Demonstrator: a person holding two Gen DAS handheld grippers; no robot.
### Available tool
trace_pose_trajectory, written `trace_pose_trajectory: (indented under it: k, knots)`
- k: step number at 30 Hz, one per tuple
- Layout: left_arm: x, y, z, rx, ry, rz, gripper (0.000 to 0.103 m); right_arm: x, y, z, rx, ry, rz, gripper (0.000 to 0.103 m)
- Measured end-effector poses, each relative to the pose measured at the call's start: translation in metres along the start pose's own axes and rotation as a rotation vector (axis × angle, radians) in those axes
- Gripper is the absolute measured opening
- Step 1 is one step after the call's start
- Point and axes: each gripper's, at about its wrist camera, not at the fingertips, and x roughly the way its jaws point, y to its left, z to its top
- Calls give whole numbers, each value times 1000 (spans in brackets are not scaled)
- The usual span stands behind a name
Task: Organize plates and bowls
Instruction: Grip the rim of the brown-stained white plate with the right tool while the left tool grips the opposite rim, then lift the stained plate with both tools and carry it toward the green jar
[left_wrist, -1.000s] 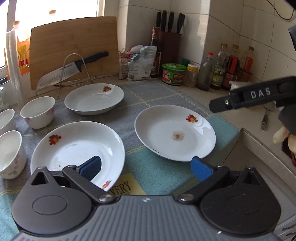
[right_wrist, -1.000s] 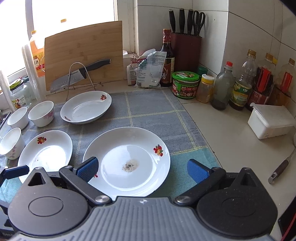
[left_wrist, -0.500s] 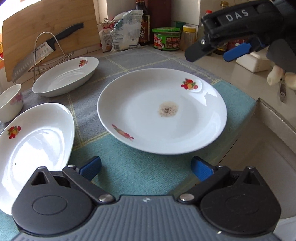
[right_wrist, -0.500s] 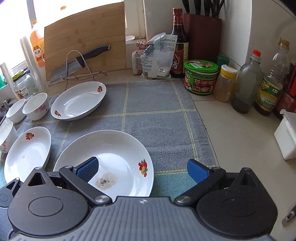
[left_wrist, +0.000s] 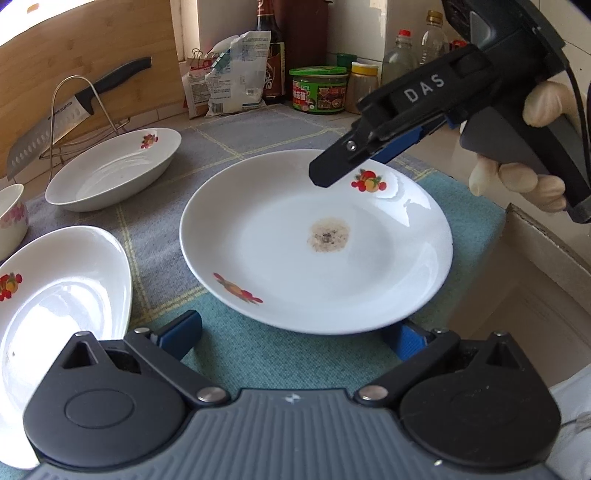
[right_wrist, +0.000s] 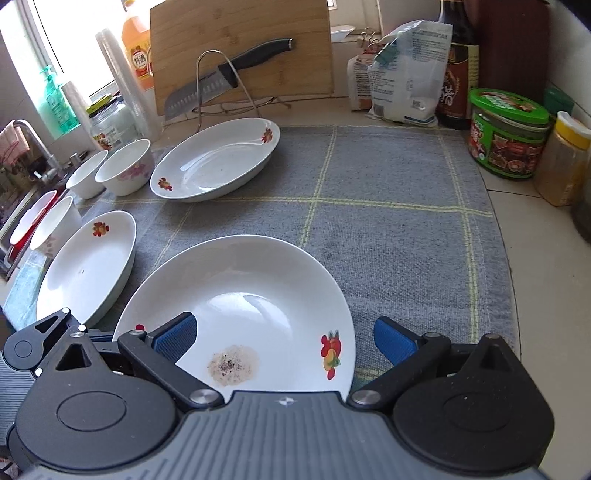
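A white plate (left_wrist: 369, 288) with fruit prints and a brown stain in its middle lies on the cloth mat (left_wrist: 258, 354). My left gripper (left_wrist: 293, 334) is open at the plate's near rim, one blue pad on each side of it. My right gripper (left_wrist: 369, 155), held by a gloved hand (left_wrist: 517, 181), hovers over the far rim. In the right wrist view the same plate (right_wrist: 251, 295) lies under the open right gripper (right_wrist: 284, 339); its left pad is over the plate, its right pad just past the rim. Neither gripper holds anything.
A second plate (right_wrist: 88, 266) lies to the left and a deeper one (right_wrist: 218, 158) behind it, with small bowls (right_wrist: 125, 171) beside them. A knife on a wire rack (right_wrist: 221, 81), a cutting board, bags, jars and bottles line the back. A counter edge (left_wrist: 535, 240) drops at the right.
Both grippers have closed in on the stained plate. The left one has come up to its near rim, and the right one has dropped low over its far side.
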Motion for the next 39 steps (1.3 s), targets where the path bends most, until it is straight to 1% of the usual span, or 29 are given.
trace_pose_trajectory:
  k: [4,9,16,20,24,28,33,39]
  knots:
    - [-1,-1,-4,16,-33,-5,103,5,-3,1,-49,36,52,103]
    - [0,0,-1,23,-18,-11,103,8,-10,4,-66,65,134,103]
    - [1,0,-1,36,-22,-22,103,15,-14,6,-87,99,183,103]
    - [2,0,1,49,-19,-34,103,23,-13,7,-105,135,183,103]
    - [4,1,4,69,-9,-55,103,25,-8,9,-156,142,178,103]
    - [5,2,4,87,-10,-73,103,27,-9,11,-167,142,184,103]
    - [6,2,5,101,-5,-91,103,29,-4,13,-224,151,174,103]
    - [8,4,7,116,2,-109,103,34,-10,21,-210,156,207,103]
